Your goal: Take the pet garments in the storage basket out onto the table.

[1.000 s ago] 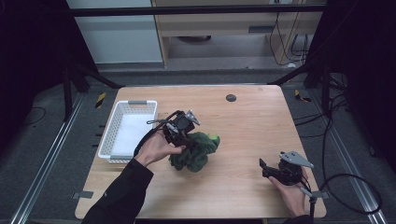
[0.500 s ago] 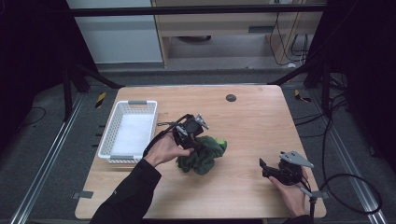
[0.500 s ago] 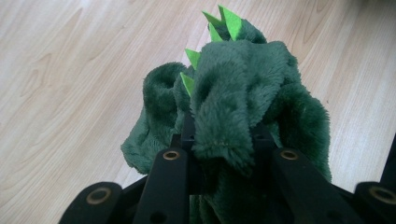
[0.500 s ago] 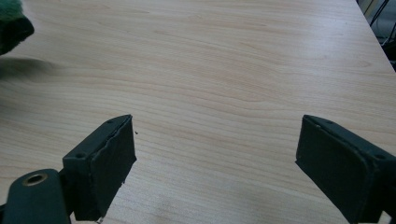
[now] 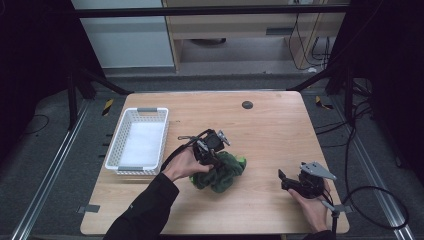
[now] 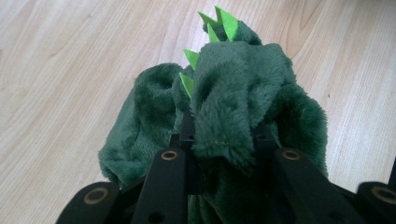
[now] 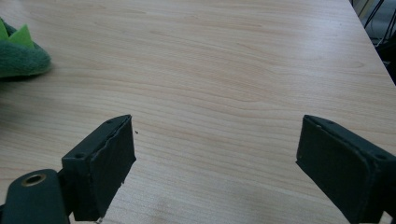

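Ample bare tabletop [image 5: 270, 125] w/ plush [image 5: 222, 172] mid.

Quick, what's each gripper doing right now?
Left gripper: shut on the green plush dinosaur.
Right gripper: open, holding nothing, above the wooden table.

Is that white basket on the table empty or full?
Empty: the white basket shows only its bare white bottom; the green plush toy lies outside it.

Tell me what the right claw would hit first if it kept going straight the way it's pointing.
Probably nothing: the right claw is open over bare table, and the green plush toy lies off to the side of its line.
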Motion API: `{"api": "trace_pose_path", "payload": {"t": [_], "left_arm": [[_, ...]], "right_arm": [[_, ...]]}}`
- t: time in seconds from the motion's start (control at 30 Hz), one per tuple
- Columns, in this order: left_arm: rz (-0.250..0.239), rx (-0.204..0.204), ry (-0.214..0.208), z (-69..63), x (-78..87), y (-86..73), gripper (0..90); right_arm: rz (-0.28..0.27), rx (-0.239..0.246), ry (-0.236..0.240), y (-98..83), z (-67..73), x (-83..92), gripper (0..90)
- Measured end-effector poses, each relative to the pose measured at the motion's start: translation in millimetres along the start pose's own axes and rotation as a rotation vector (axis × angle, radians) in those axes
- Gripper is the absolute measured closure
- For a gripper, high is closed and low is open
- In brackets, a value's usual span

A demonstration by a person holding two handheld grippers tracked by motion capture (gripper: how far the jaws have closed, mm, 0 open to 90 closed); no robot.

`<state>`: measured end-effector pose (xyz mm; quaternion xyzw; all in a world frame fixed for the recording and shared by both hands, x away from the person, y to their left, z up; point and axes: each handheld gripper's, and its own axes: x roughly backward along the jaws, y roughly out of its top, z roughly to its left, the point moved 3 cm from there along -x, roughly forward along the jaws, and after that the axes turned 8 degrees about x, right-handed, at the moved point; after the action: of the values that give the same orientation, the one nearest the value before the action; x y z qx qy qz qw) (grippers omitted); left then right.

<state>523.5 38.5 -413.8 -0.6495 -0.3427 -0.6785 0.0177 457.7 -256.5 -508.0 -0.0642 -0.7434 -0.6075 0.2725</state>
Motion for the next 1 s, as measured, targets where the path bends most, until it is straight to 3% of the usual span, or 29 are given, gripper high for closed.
{"api": "trace_pose_path", "payload": {"t": [0.23, 0.43, 0.8, 1.0], "left_arm": [[0.024, -0.014, -0.022, -0.9, -11.2, -2.2, 70.6], [0.024, -0.018, -0.014, -1.3, -16.5, -3.9, 65.7], [-0.013, -0.014, -0.014, -4.4, -13.3, -6.4, 43.4], [-0.041, -0.011, -0.019, -6.0, -6.5, -9.6, 36.5]], "right_arm": [[0.0, 0.005, -0.002, -0.2, -0.3, -0.5, 11.3], [0.001, 0.002, 0.001, -0.2, 0.3, -0.4, 11.3], [0.001, 0.0, 0.0, -0.4, 0.0, -0.6, 11.2], [-0.001, -0.002, -0.001, -0.6, -0.8, -0.3, 11.2]]}}
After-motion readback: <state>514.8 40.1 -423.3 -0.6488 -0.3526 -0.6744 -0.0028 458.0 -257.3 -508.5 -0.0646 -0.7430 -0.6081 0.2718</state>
